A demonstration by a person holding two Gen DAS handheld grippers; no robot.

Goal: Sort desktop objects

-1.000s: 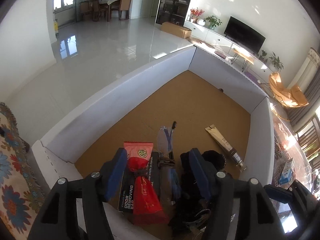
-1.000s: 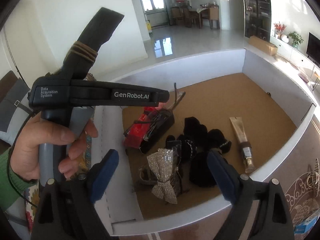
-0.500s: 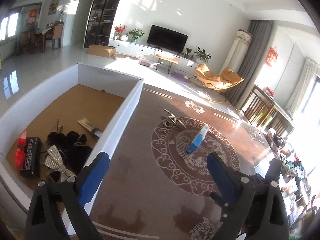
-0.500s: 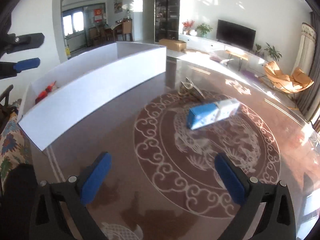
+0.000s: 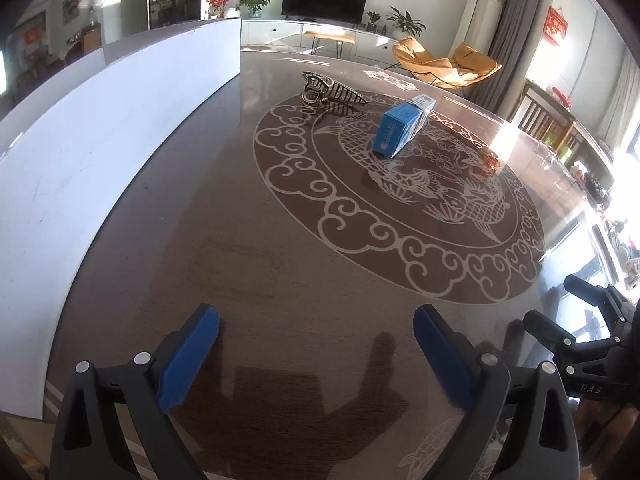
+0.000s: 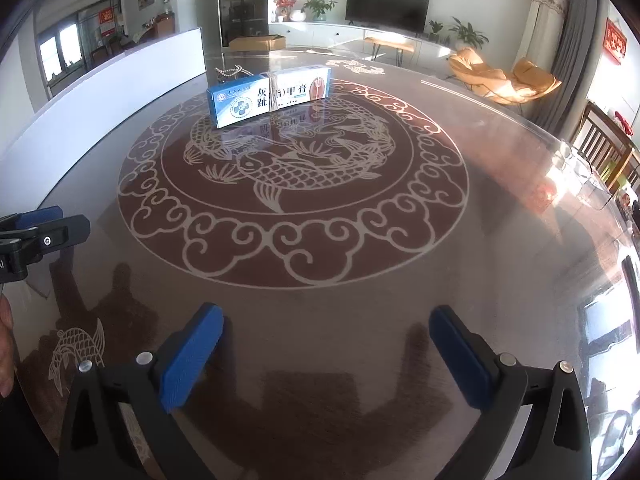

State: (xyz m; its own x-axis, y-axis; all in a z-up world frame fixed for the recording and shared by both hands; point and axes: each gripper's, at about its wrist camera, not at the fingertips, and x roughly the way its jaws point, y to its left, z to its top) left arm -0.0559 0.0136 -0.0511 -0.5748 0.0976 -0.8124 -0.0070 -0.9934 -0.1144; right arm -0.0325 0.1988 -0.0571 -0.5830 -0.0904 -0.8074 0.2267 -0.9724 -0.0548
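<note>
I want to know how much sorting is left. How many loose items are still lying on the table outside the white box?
2: a hair claw beside the white box, and a blue carton on the table's fish pattern.

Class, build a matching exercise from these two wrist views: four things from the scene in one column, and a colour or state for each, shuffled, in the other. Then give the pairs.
Things:
1. medicine box
2. hair claw clip
3. bin wall
4. right gripper

Descriptions:
A. plain white
B. open, holding nothing
C. blue and white, lying flat
D. dark, toothed, beyond the box

Pairs: 1-C, 2-D, 3-A, 4-B
</note>
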